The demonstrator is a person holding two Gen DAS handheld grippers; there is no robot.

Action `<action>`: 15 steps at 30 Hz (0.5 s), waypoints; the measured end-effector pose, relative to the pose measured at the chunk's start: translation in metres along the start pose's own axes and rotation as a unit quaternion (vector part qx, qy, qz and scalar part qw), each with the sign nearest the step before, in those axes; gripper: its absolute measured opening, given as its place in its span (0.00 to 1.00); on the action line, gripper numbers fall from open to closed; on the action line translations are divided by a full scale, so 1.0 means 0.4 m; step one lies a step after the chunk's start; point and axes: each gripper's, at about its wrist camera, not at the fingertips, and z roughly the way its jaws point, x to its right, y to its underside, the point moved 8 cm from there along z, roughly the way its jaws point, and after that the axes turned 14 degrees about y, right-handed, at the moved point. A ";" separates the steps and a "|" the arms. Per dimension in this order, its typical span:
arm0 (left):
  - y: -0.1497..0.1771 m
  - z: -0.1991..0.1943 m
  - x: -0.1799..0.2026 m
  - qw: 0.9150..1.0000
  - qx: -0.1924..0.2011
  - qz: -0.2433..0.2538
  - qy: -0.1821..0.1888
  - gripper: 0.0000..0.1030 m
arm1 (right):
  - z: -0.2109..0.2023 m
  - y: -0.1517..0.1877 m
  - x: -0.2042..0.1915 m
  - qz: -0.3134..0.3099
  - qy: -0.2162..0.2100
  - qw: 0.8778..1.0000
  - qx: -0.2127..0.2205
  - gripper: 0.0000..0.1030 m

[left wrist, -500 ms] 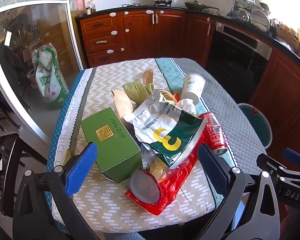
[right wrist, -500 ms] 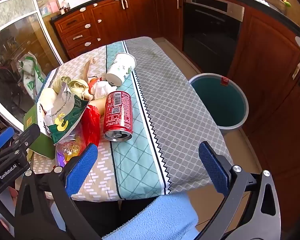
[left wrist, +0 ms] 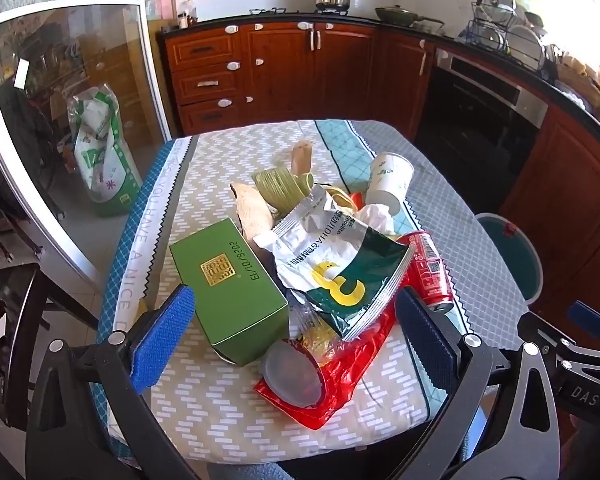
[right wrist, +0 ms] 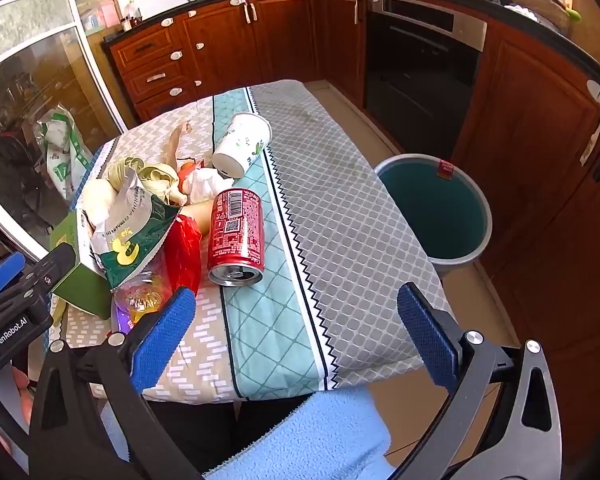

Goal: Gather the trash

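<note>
- Trash lies heaped on the near-left part of a table (right wrist: 340, 184) covered with a patterned cloth of grey, teal and beige panels.
- Green rectangular cardboard box (left wrist: 227, 284) with a gold square emblem lies flat at the left edge of the heap (a printed date shows on its top face).
- Crumpled white-and-dark-green foil snack bag (left wrist: 340, 264) rests over the box's right end and over a red plastic wrapper (left wrist: 340, 380); a clear round plastic lid (left wrist: 291, 376) lies on the wrapper's near end.
- Red aluminium drink can (right wrist: 235, 236) lies on its side on the teal stripe, its opened top facing the near edge, just beside the wrapper.
- White paper cup (right wrist: 241, 146) with green print lies tipped over behind the can; a crumpled white tissue (right wrist: 203, 184) sits between them.
- Pale green ribbed paper liners (left wrist: 277, 186) and a beige husk-like piece (left wrist: 251, 210) lie behind the box.
- Round teal-lined waste bin (right wrist: 436, 208) with a grey rim stands on the floor just beside the table's right side.
- Left gripper (left wrist: 295, 336) hovers over the near end of the heap, its blue-padded tongs wide apart and holding nothing.
- Right gripper (right wrist: 295, 336) hovers above the near table edge, tongs likewise wide apart and empty (the can lies ahead of its left pad).
</note>
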 end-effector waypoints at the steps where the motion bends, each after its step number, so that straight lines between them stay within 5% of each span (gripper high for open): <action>1: 0.000 -0.002 0.002 1.000 0.001 0.001 0.000 0.97 | -0.001 0.000 0.001 0.001 0.000 1.000 0.001 0.94; 15: -0.002 0.003 0.008 1.000 -0.005 0.005 -0.004 0.97 | 0.002 -0.002 0.008 0.003 0.000 1.000 -0.003 0.94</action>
